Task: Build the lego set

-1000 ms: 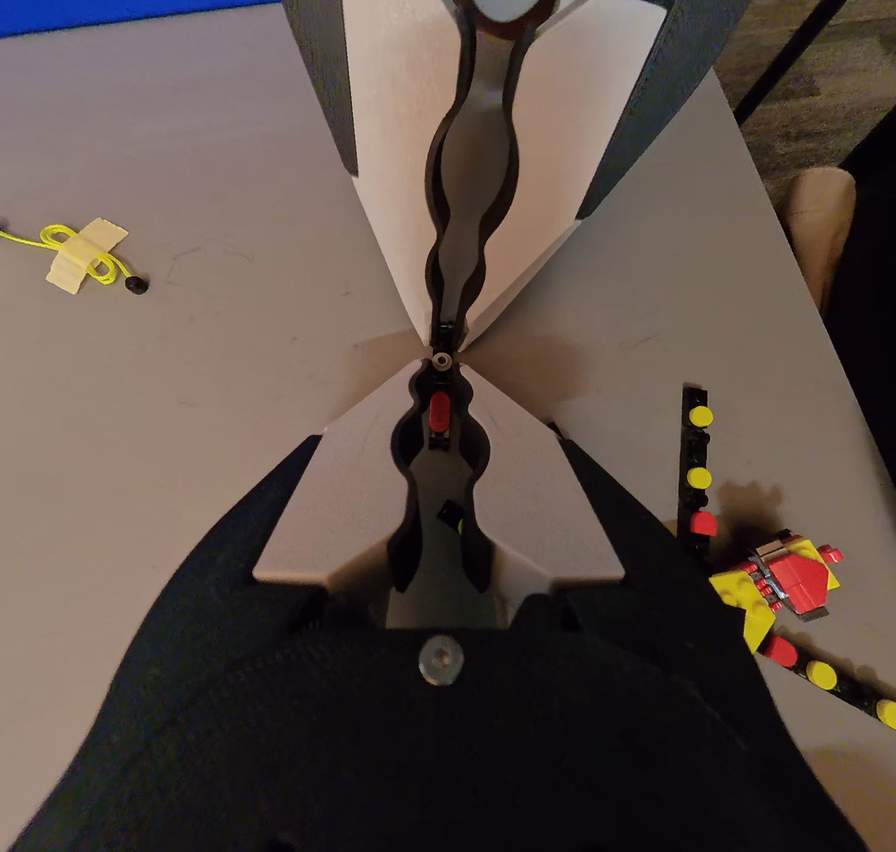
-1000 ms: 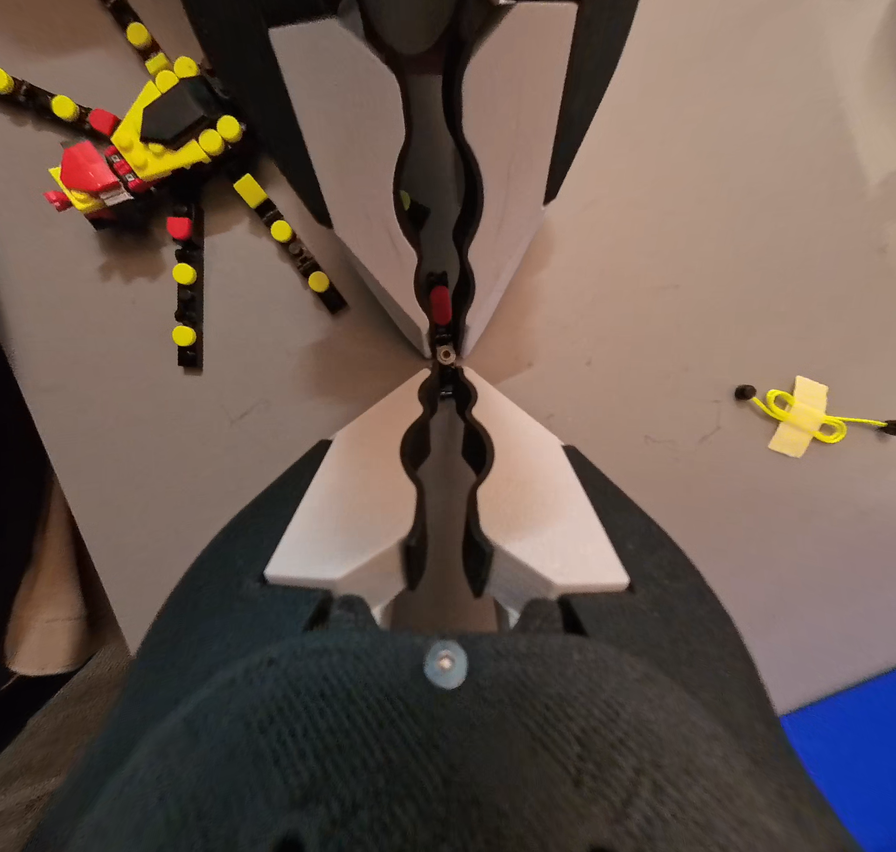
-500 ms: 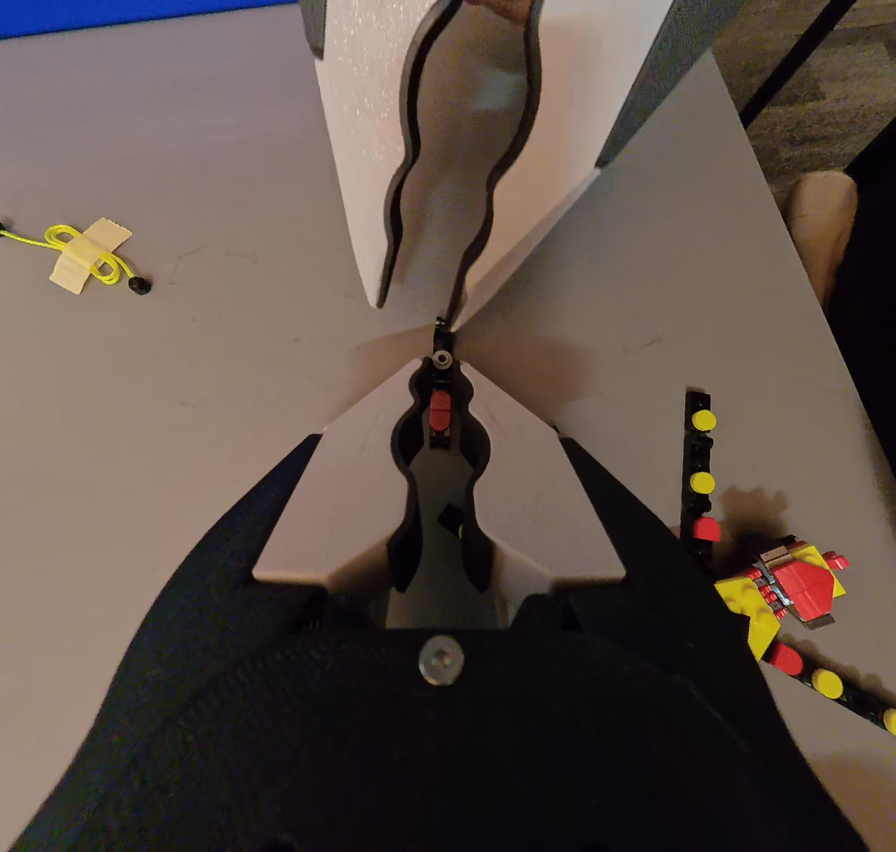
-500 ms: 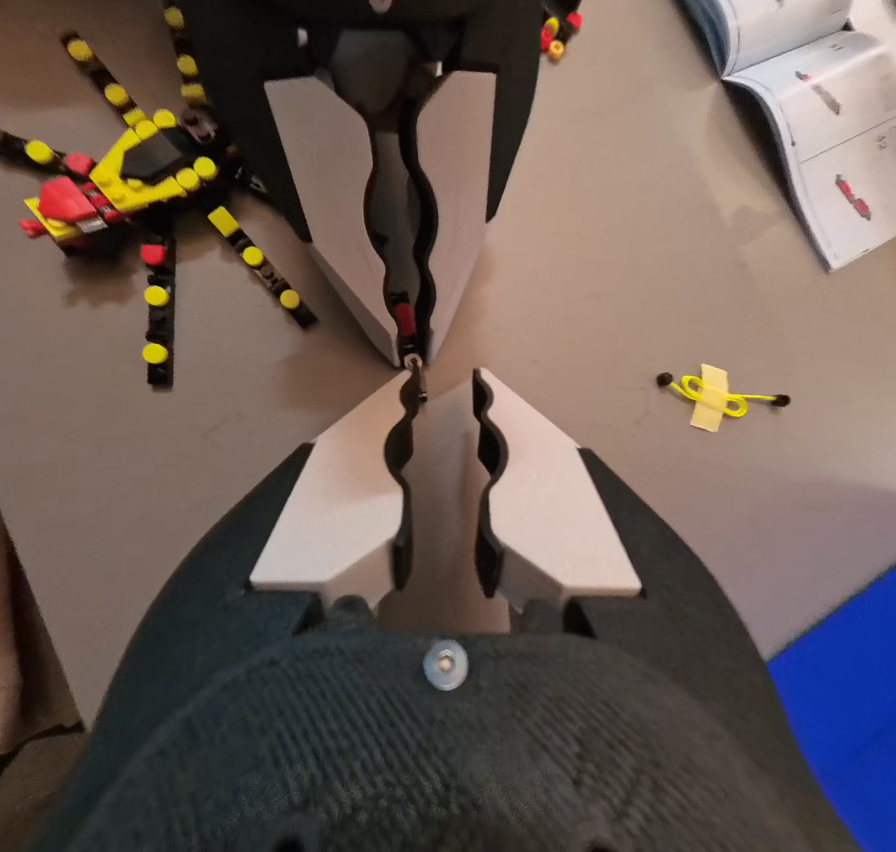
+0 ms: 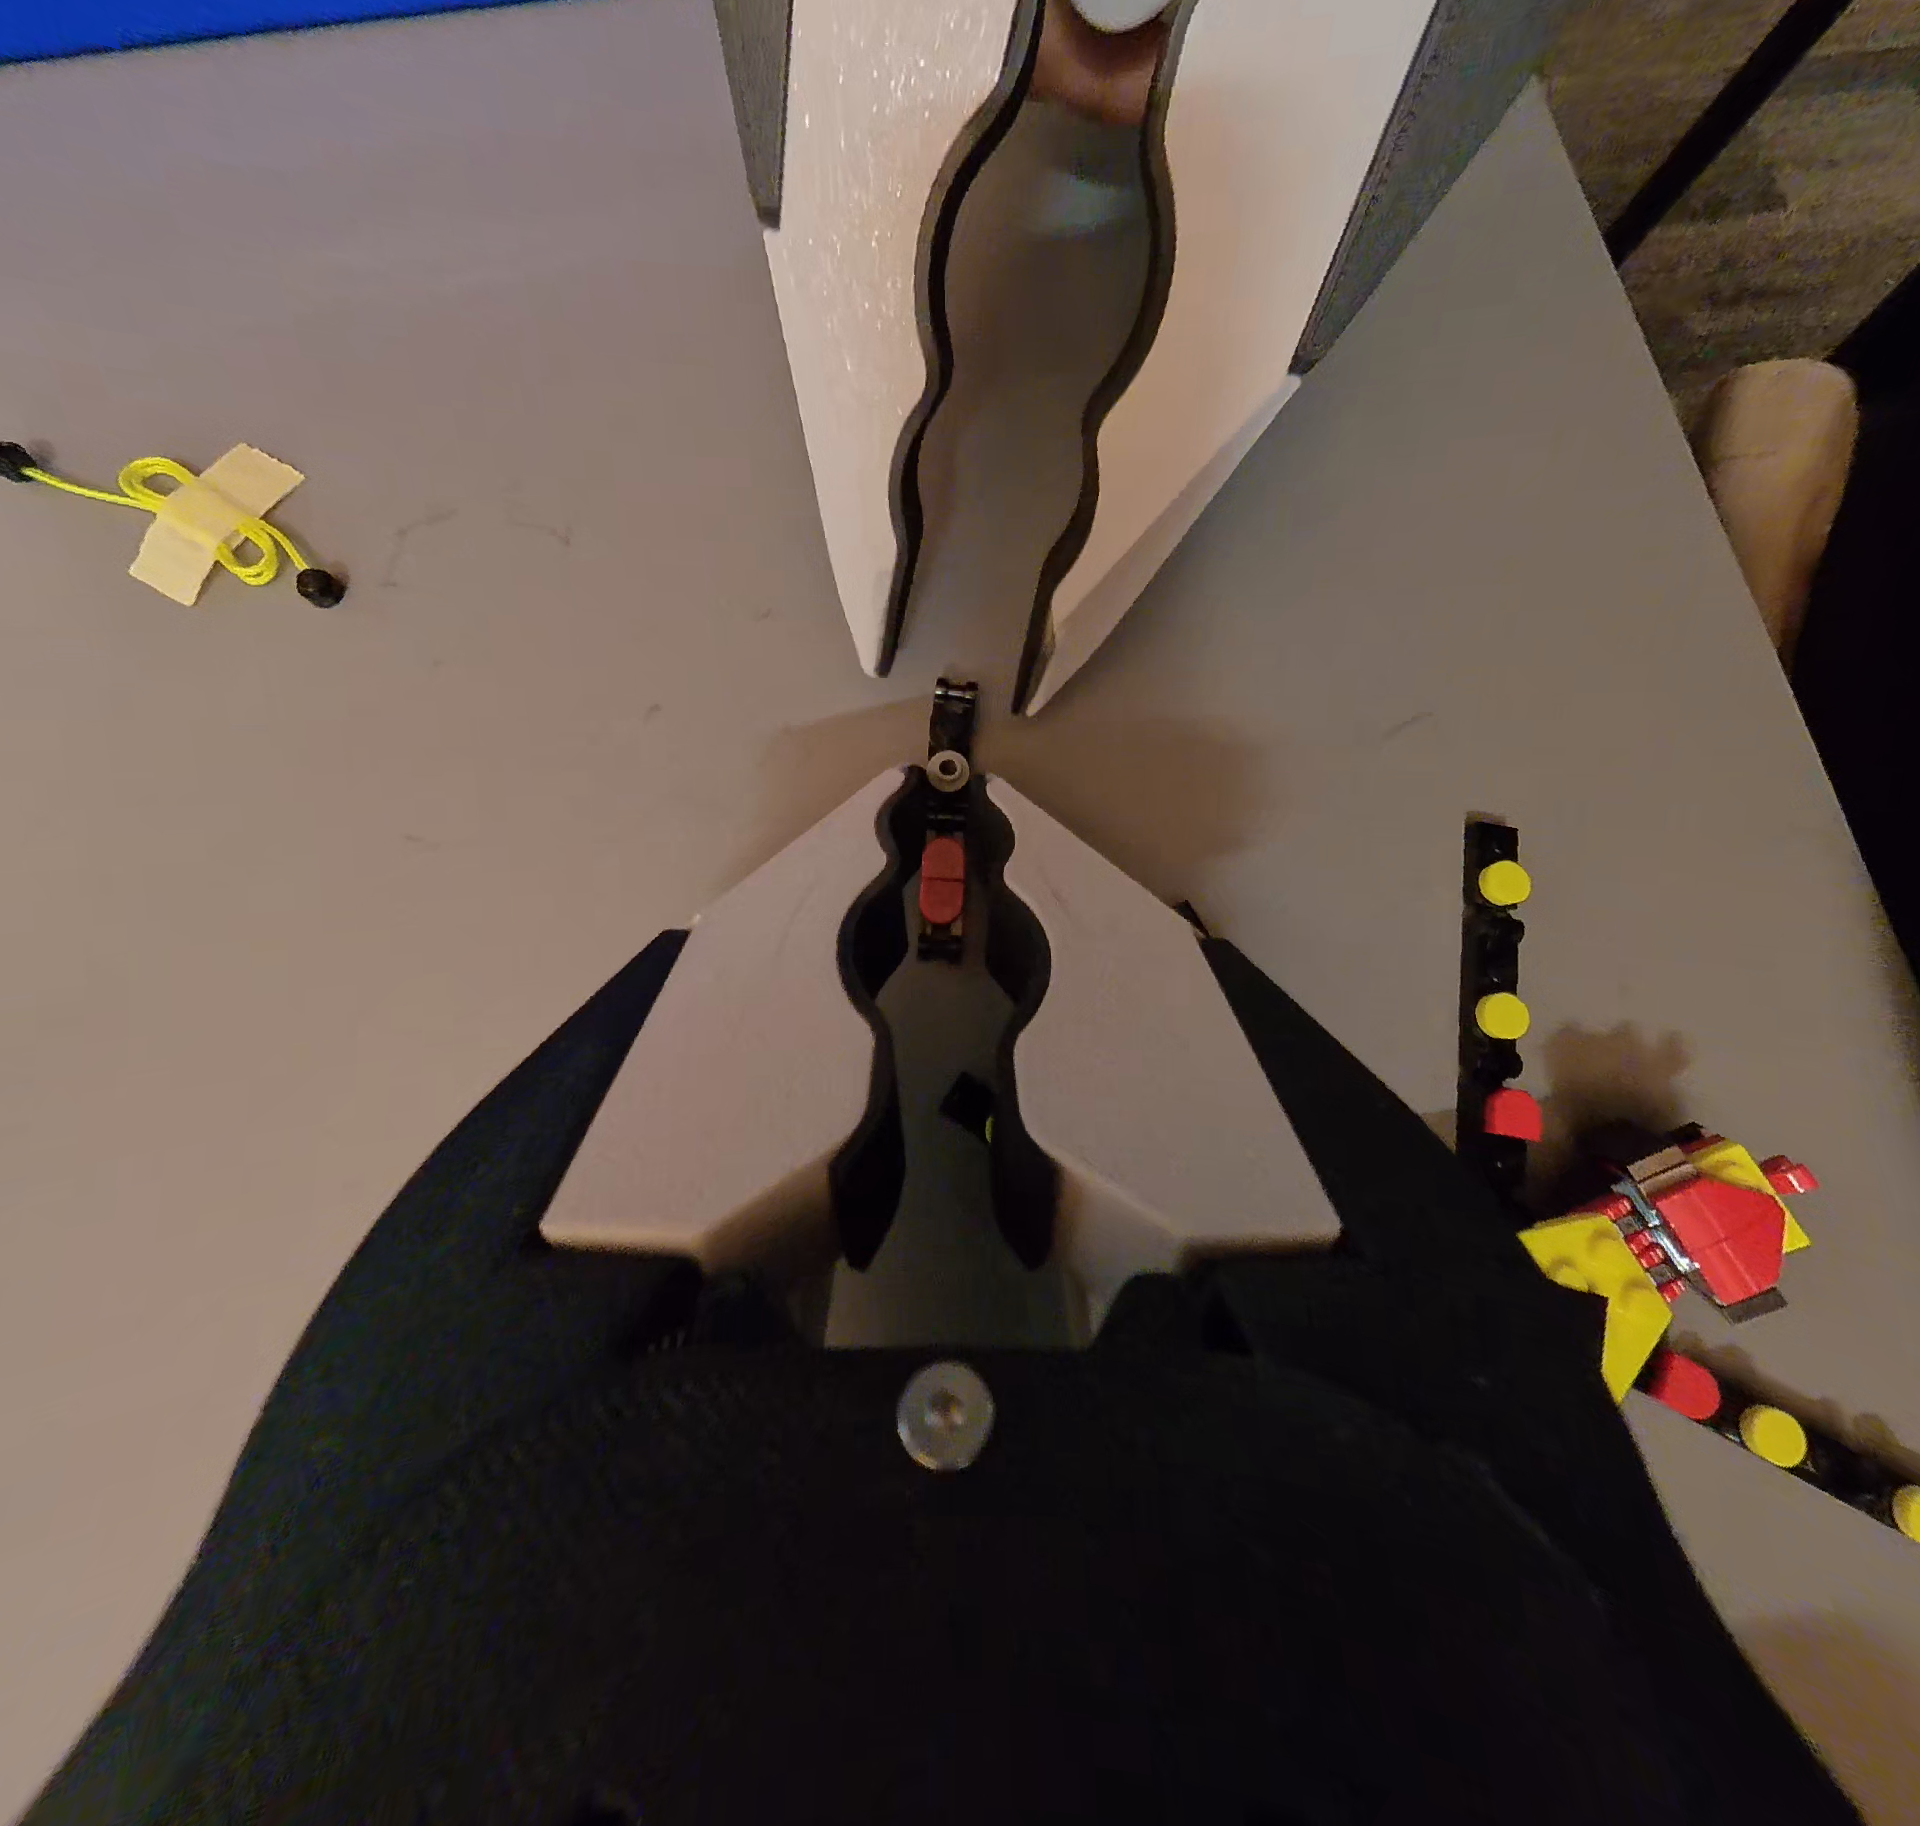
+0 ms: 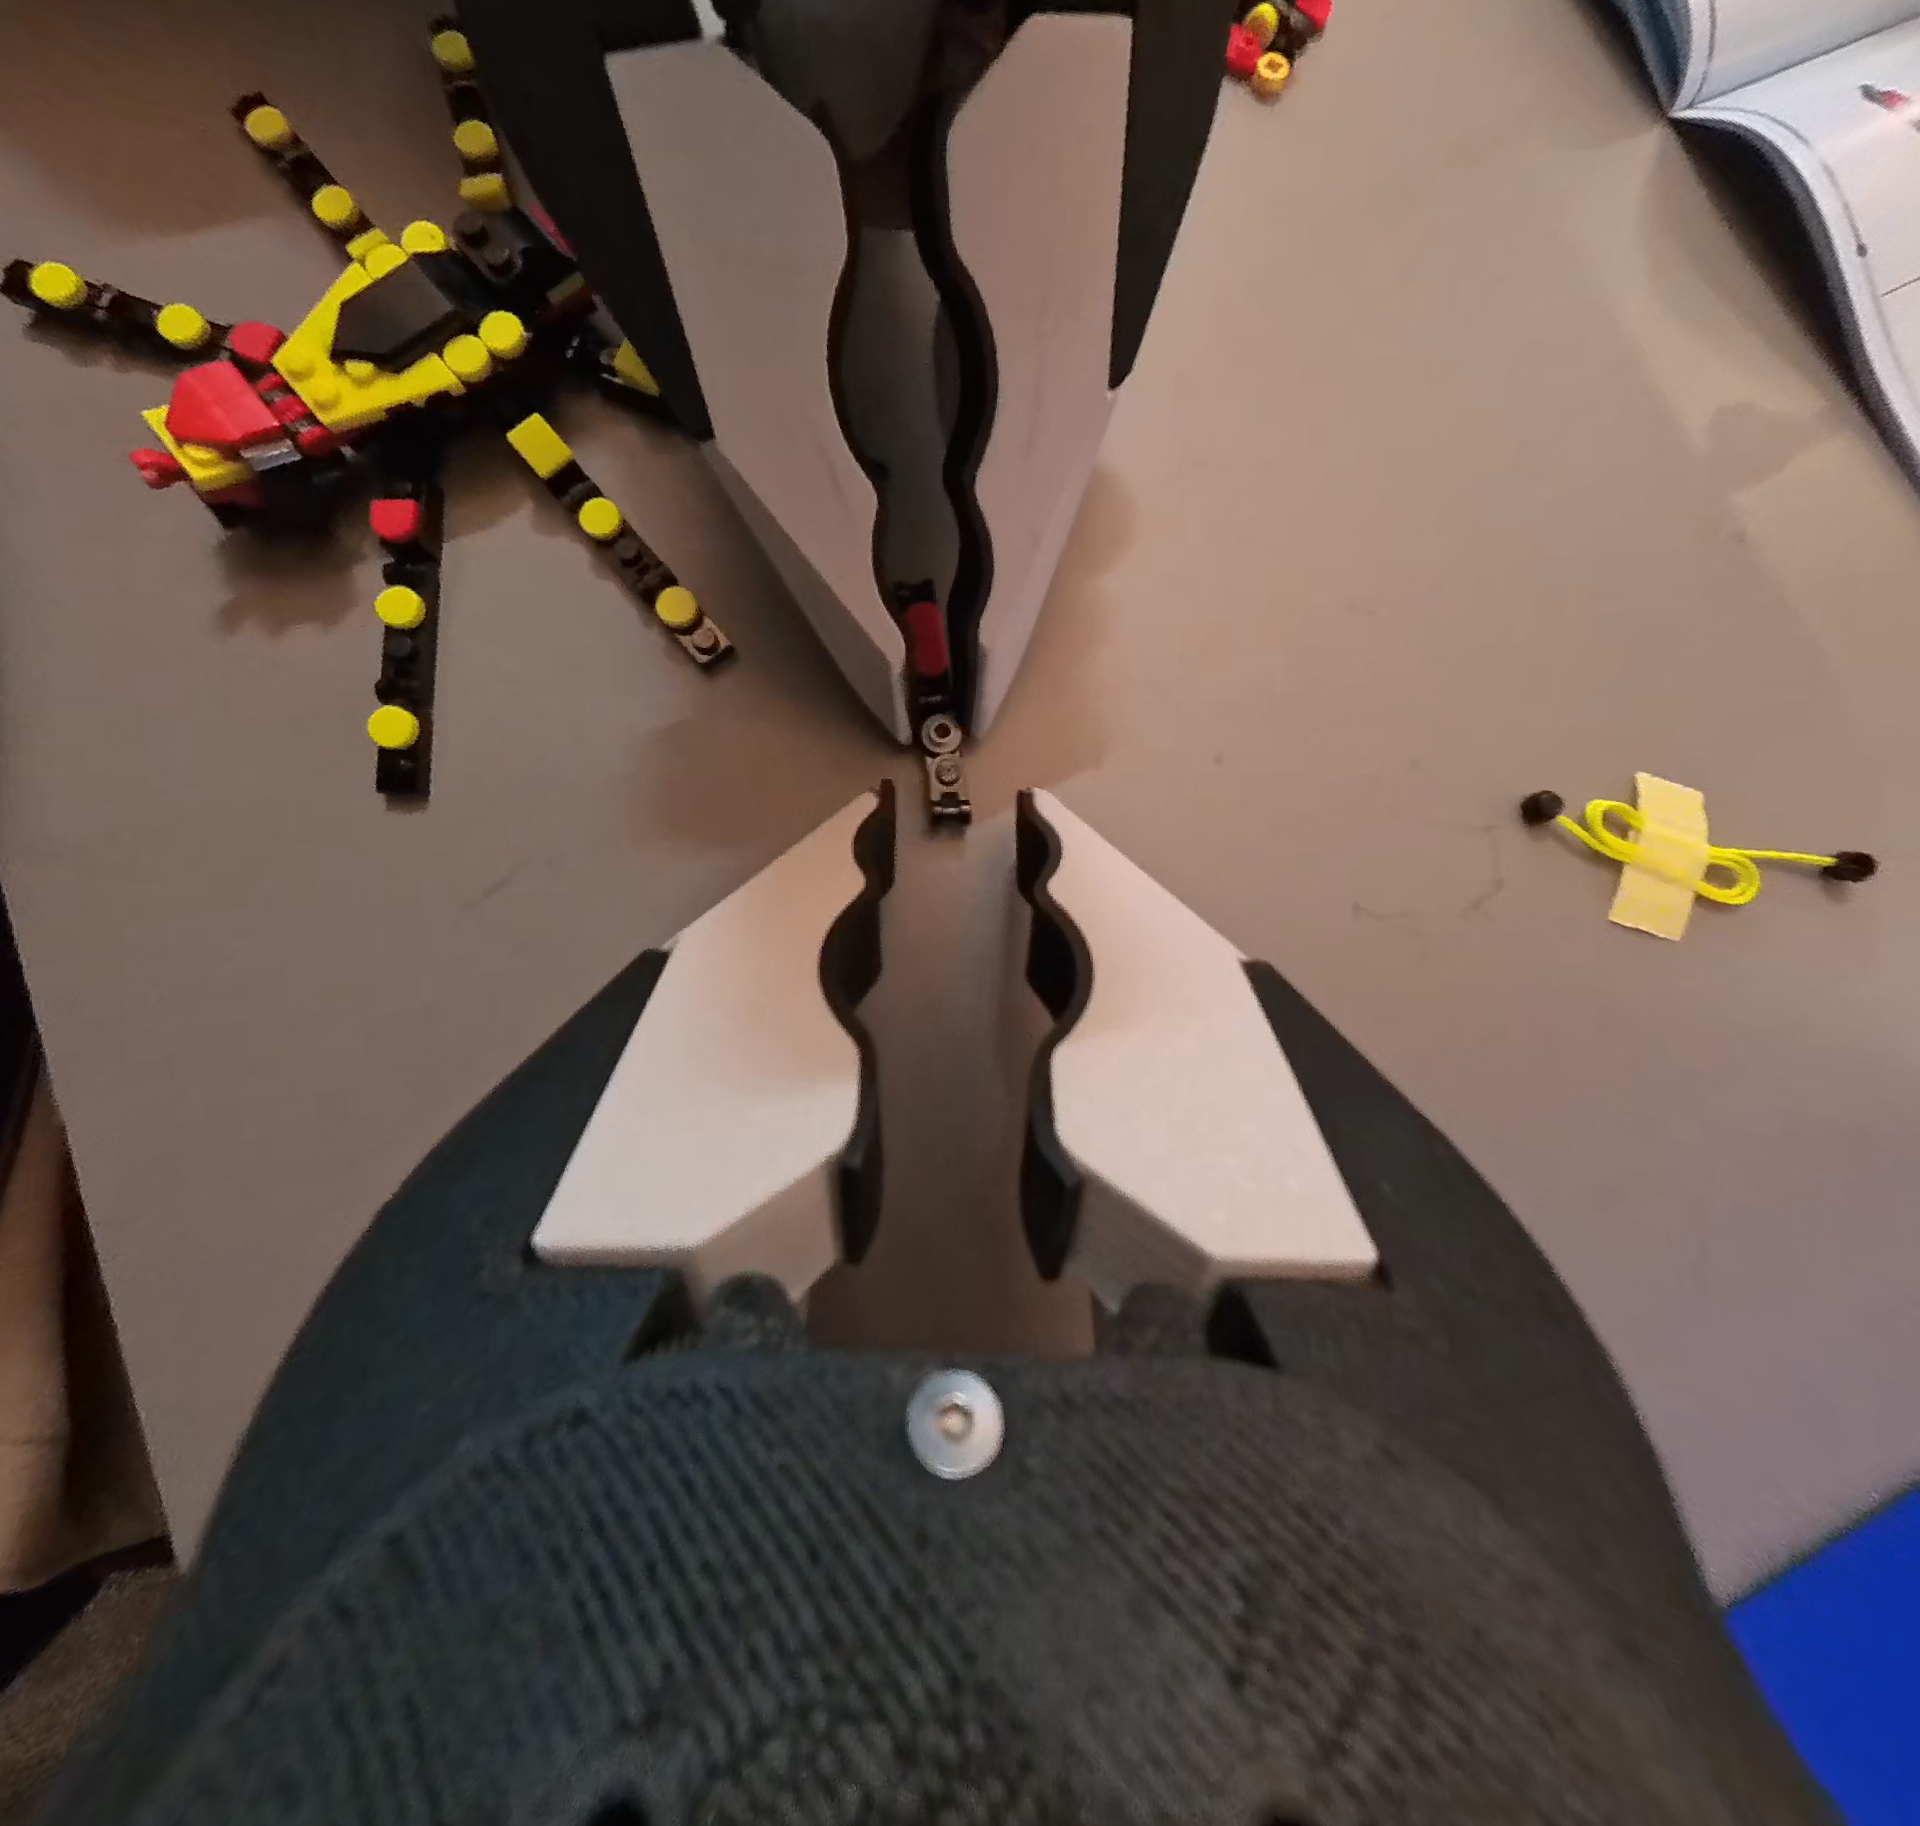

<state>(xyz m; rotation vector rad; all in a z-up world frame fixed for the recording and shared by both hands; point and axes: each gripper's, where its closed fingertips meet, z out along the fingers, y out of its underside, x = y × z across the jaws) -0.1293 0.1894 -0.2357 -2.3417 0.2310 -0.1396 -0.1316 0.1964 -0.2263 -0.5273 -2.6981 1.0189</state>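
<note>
My left gripper [image 5: 945, 784] is shut on a thin black lego strip [image 5: 953, 716] that carries a red stud piece [image 5: 941, 877] and a small grey round stud. The strip's end sticks out past the fingertips. My right gripper [image 6: 954, 800] faces it tip to tip, open, with its fingertips on either side of the strip's end [image 6: 945, 784] and not touching it. It shows in the left wrist view [image 5: 954, 687] from the top. The yellow, red and black spider-like lego model [image 6: 343, 363] lies on the grey table [image 6: 1351, 529], also in the left wrist view [image 5: 1662, 1246].
The model's black legs with yellow studs [image 6: 400, 633] spread over the table. Loose small pieces [image 6: 1273, 20] and an open instruction booklet [image 6: 1766, 83] lie at the far side. A yellow cord under tape [image 6: 1662, 857] lies to the right. The table edge [image 5: 1662, 322] is near. Less than 4 cm separates the two grippers' tips.
My right gripper has opened, let go of the strip's end and drawn back a little. My left gripper stays shut on the strip.
</note>
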